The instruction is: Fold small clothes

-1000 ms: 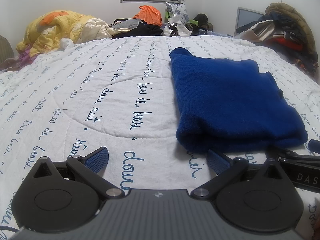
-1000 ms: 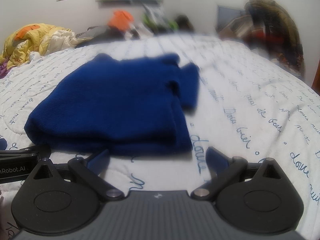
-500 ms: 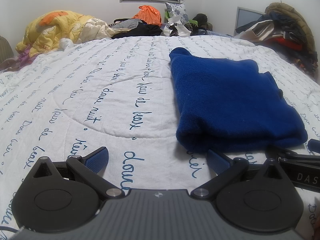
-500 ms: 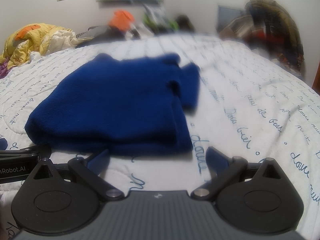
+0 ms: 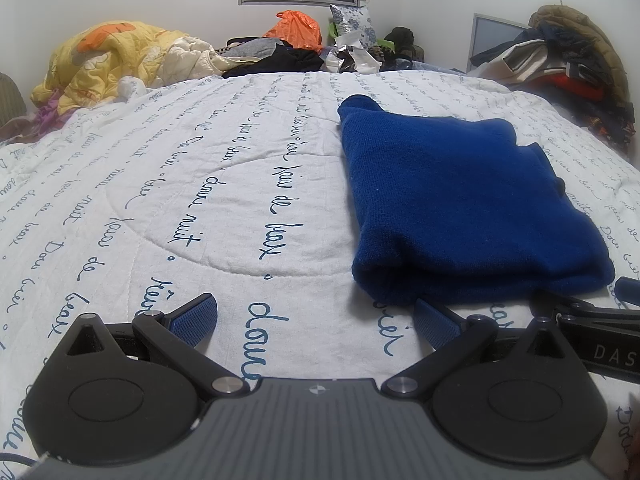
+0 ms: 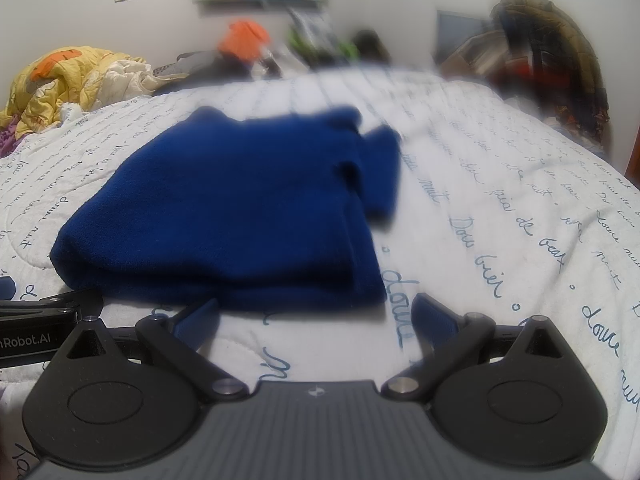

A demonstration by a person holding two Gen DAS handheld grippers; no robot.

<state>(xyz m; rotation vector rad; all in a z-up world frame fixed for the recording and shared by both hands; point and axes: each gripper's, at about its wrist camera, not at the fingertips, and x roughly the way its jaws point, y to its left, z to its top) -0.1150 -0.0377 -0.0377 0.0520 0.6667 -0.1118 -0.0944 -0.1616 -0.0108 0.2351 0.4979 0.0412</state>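
Left wrist view: one blue sweater (image 5: 460, 204) folded flat on the quilt (image 5: 168, 184), up at 1 o'clock from the left gripper (image 5: 316, 320), near edge just beyond the right-hand fingertip. Jaws spread wide, holding nothing, parked low over the quilt. Nothing shifted against the views of a second ago: same garment outline, same gripper stance. Likely a pause with the fold finished, or nearly so, and no further crease begun. Part of the right gripper (image 5: 592, 320) poking in at 3 o'clock, beside the sweater's near corner.

Right wrist view, blurred toward the far half: the same single sweater (image 6: 236, 208) at 11 o'clock from the right gripper (image 6: 316, 314), one sleeve end jutting out at 1 o'clock. Jaws wide apart, empty, just short of the near hem. Unchanged here too. Edge of the left gripper (image 6: 48, 320) at 9 o'clock.

Count: one sweater, two grippers, one quilt, one clothes pile (image 5: 116, 52) at the far 10 o'clock.
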